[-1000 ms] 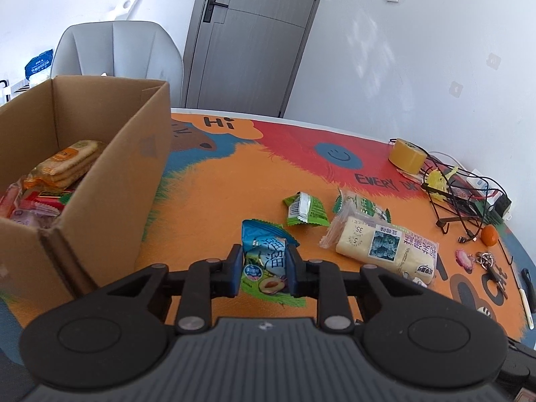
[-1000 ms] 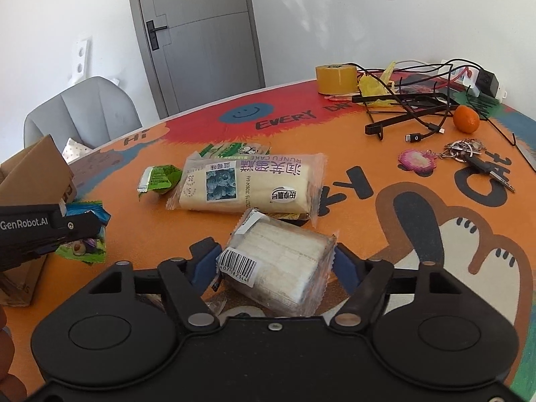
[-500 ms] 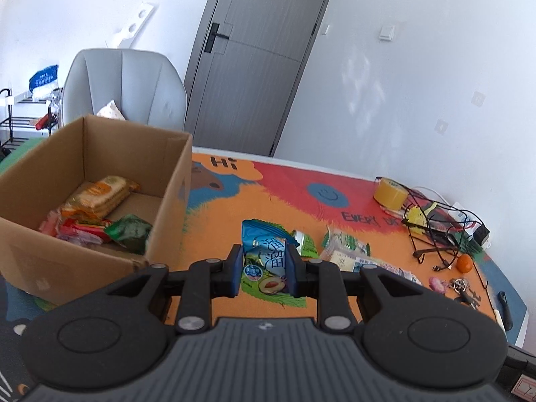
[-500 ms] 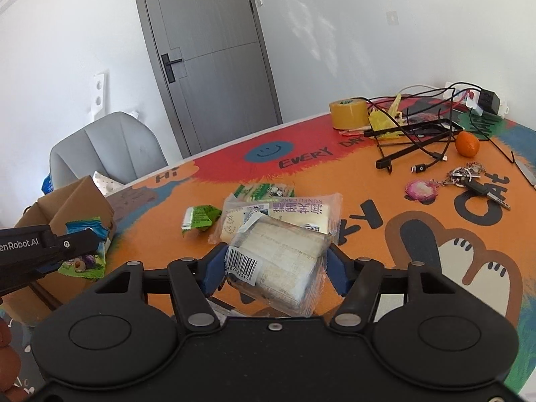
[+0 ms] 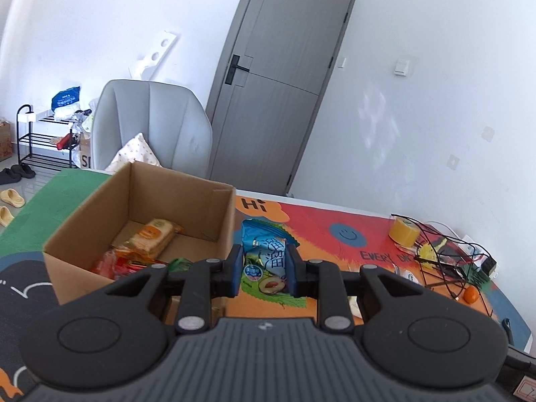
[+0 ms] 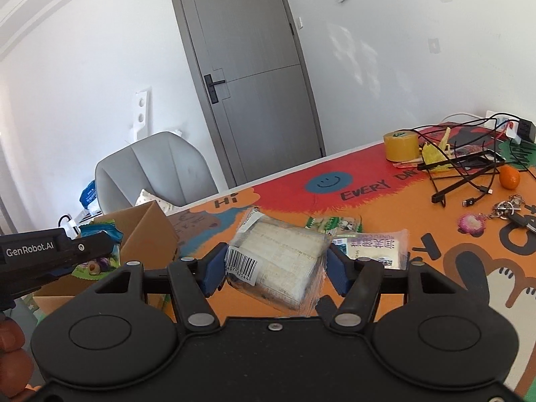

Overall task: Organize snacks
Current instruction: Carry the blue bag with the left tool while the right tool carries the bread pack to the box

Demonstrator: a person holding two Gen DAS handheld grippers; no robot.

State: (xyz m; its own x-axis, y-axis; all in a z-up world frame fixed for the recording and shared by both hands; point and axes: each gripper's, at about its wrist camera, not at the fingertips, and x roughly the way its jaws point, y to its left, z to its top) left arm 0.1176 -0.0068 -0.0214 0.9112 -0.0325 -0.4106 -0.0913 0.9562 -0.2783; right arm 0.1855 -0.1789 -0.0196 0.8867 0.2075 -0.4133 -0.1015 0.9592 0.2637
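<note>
My left gripper (image 5: 264,269) is shut on a blue and green snack packet (image 5: 266,254) and holds it in the air beside the right wall of an open cardboard box (image 5: 201,201). The box holds an orange-labelled cracker pack (image 5: 154,238) and several red and green packets. My right gripper (image 6: 273,268) is shut on a clear-wrapped white cake pack with a barcode (image 6: 278,261), lifted above the table. In the right wrist view the left gripper (image 6: 53,254) hangs over the box (image 6: 147,231) at the left. A long cake pack (image 6: 375,248) and a green-white packet (image 6: 331,224) lie on the mat.
On the colourful mat (image 6: 368,201) at the right lie a tape roll (image 6: 400,145), tangled black cables (image 6: 469,171), an orange (image 6: 509,177) and keys (image 6: 509,207). A grey chair (image 5: 150,127) stands behind the box, before a grey door (image 5: 281,83). A shoe rack (image 5: 43,137) stands at the far left.
Both grippers have risen with their packs. The left one has moved left toward the box, whose inside now shows from above. The right one has lifted its cake pack off the table.
</note>
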